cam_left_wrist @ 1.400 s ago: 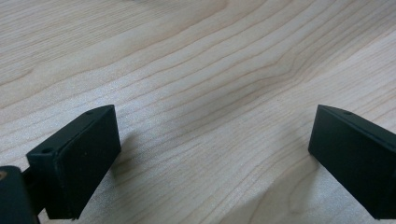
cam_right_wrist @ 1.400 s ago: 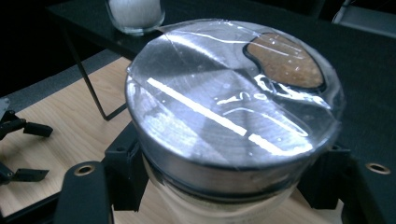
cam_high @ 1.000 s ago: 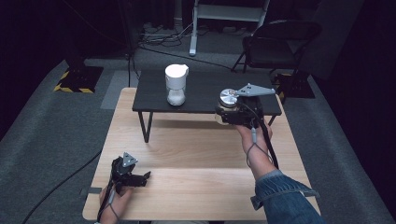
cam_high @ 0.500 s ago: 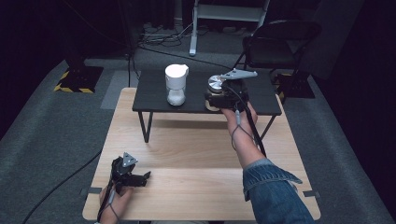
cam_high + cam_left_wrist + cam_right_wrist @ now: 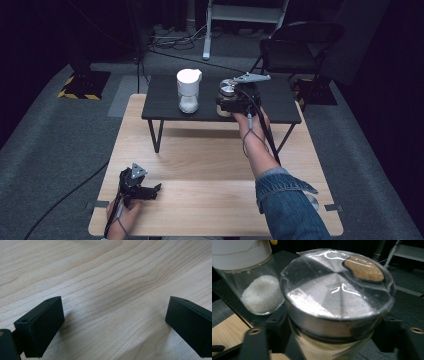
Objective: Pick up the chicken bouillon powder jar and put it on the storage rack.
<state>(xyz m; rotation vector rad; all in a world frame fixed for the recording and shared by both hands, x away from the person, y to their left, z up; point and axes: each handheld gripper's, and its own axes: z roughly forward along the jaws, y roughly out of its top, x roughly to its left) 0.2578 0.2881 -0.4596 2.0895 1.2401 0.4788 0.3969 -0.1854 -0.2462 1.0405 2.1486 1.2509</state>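
- The right gripper was seen at the front edge of the black raised shelf, right of its middle, with a steel-lidded shaker jar standing between its jaws.
- The jaws had just been opening; whether the pads were pressing on the jar could not be told, since the contact was hidden behind the jar in the right gripper view.
- The jar's base was cut off at the bottom of that view; a tan patch showed in the lid near its far rim, and glare streaked the metal.
- A white-capped glass dispenser holding white grains stood near the jar, towards the shelf's left end; its cap was cut off in the right gripper view.
- No label or writing could be read on either container.
- The left gripper rested near the front left corner of the wooden table, its jaws spread wide with nothing between them.
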